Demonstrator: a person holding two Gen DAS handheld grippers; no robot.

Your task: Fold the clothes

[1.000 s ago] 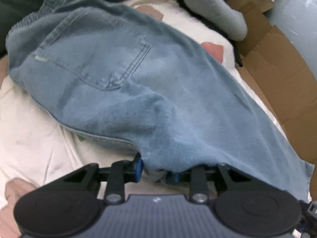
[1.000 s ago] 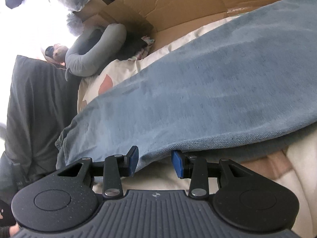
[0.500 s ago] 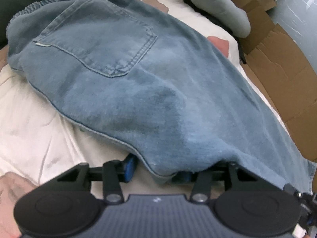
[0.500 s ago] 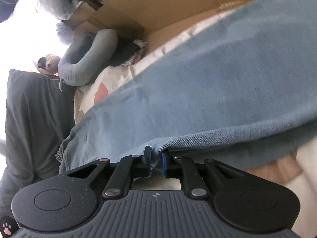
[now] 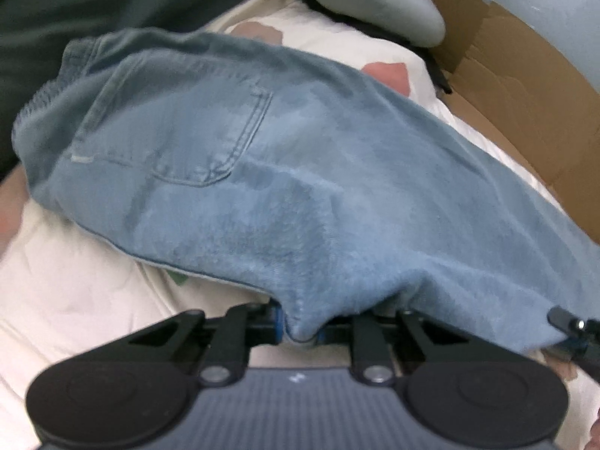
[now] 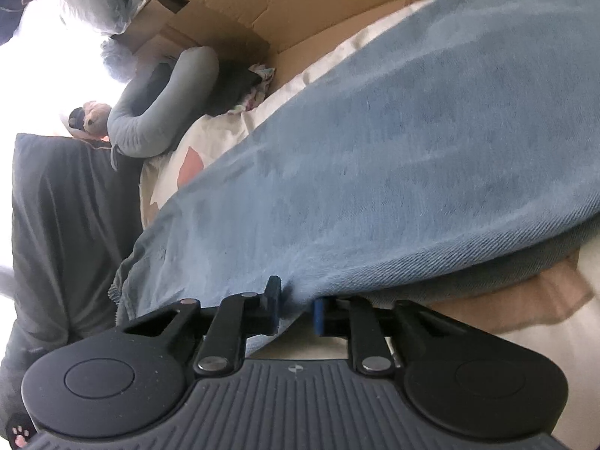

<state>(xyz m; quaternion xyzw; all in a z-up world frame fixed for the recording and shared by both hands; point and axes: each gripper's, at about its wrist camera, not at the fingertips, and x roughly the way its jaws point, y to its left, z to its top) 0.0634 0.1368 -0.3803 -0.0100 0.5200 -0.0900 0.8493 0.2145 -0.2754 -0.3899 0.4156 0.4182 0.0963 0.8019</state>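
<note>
Jeans [image 5: 300,172] lie doubled lengthwise on the bed [image 5: 67,285], pocket up. Left claw [image 5: 300,328] and right claw [image 6: 296,309] each pinch the near edge. Cross folds appear outstanding.

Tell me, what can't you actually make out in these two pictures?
- Left wrist view: the left tongs have their tips buried under the jeans, so the grip itself is hidden.
- Left wrist view: the bed cover beneath is mostly covered by the jeans; the picture is blurred.
- Right wrist view: the jeans run off the right edge; the far left is washed out by glare.
- Right wrist view: the right tongs straddle the hem.
</note>
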